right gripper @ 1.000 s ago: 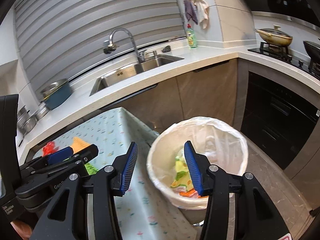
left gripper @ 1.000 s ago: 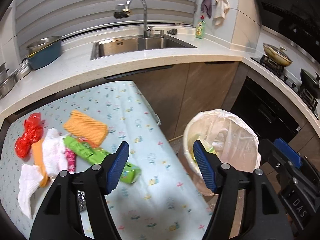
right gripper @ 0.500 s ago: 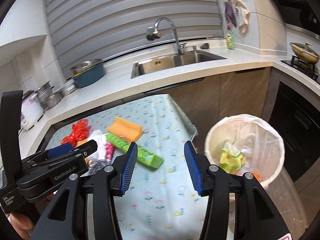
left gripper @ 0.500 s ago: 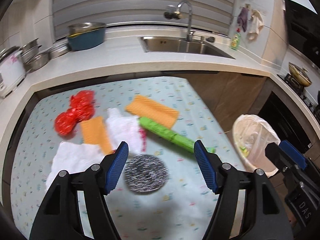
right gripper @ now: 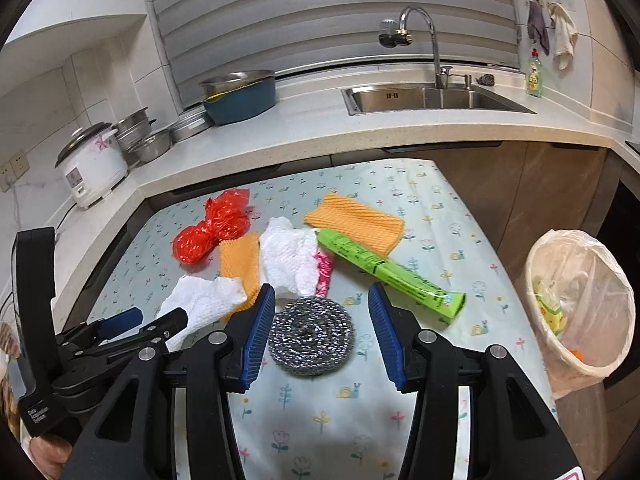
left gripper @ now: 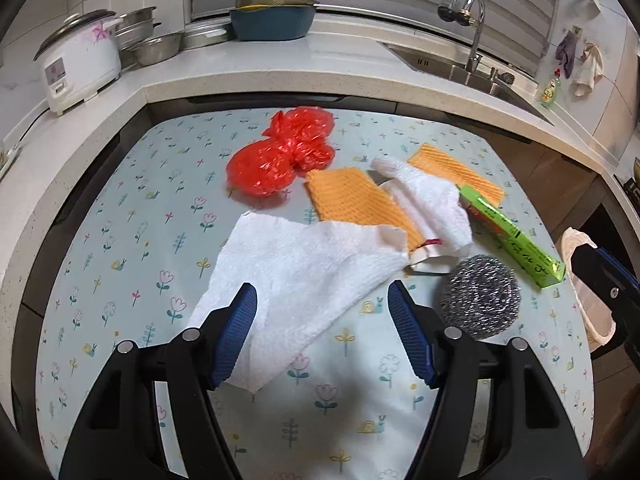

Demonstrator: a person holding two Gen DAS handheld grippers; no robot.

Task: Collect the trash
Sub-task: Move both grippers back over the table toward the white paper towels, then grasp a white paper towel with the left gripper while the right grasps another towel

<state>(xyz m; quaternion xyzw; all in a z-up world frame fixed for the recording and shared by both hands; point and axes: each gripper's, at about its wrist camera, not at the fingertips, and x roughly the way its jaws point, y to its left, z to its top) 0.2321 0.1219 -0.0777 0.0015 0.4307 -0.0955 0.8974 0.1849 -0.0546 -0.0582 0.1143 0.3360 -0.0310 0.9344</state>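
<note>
Left view: left gripper [left gripper: 322, 334] released, empty, over the near corner of the paper towel [left gripper: 296, 276], which runs away toward the far left.
Left view, neighbours: steel scourer [left gripper: 480, 296] just right of the jaws; green box [left gripper: 512, 236] beyond it.
Right view: right gripper [right gripper: 318, 338] released, empty, the scourer [right gripper: 311, 336] dead between its blue pads [right gripper: 258, 334].
Right view, obstacles: green box [right gripper: 390, 276] slants just beyond; bin [right gripper: 580, 304] stands off the table's [right gripper: 440, 208] right edge.

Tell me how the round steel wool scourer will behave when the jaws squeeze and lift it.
The round steel wool scourer is a loose wire coil, so probably springy and light. Its rough strands should resist slipping. Lying flat, it seems unlikely to roll.
</note>
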